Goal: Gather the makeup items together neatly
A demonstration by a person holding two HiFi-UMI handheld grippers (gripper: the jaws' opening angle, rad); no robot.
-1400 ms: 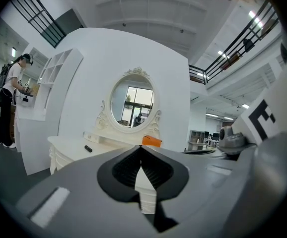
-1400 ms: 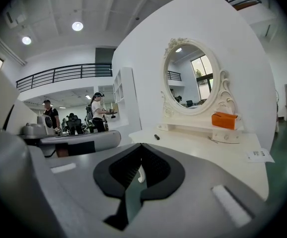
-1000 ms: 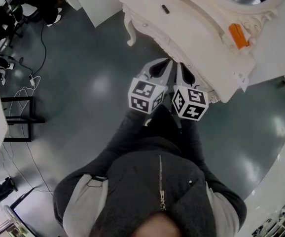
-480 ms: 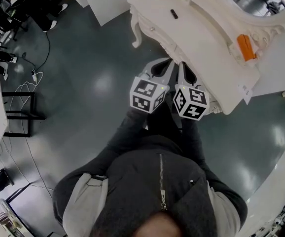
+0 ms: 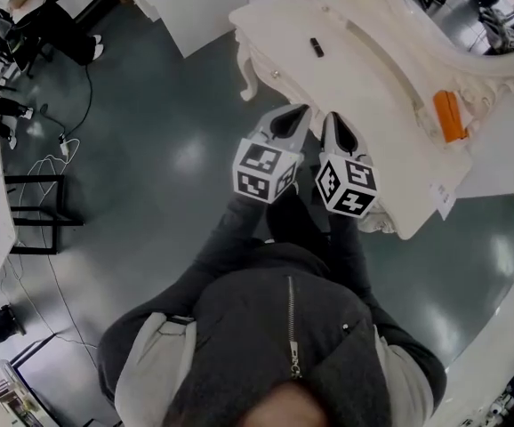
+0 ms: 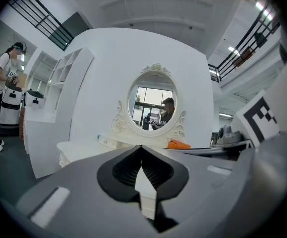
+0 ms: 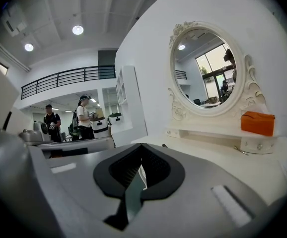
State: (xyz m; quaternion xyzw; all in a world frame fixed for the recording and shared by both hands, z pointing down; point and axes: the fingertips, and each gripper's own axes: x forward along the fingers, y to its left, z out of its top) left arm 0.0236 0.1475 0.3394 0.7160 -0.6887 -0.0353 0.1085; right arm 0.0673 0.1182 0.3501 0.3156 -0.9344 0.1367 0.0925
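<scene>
My left gripper (image 5: pixel 294 112) and right gripper (image 5: pixel 333 119) hover side by side at the near edge of the white dressing table (image 5: pixel 364 140), each with its fingers pinched together on nothing. A small dark makeup item (image 5: pixel 316 47) lies at twelve o'clock from them. An orange box (image 5: pixel 450 116) sits at three o'clock, below the oval mirror (image 7: pixel 205 66).

No words, numbers or brands legible in any view. The left marker cube (image 5: pixel 263 171), on the left gripper (image 5: pixel 298 110), carries black-and-white square patterns only, no letters. Same for the right marker cube (image 5: pixel 347 186) on the right gripper (image 5: pixel 332 116). White paper tag (image 5: pixel 441 197) at the tabletop (image 5: pixel 364 69) edge: faint print, too small to read. Orange box (image 5: pixel 450 116): no lettering made out.
</scene>
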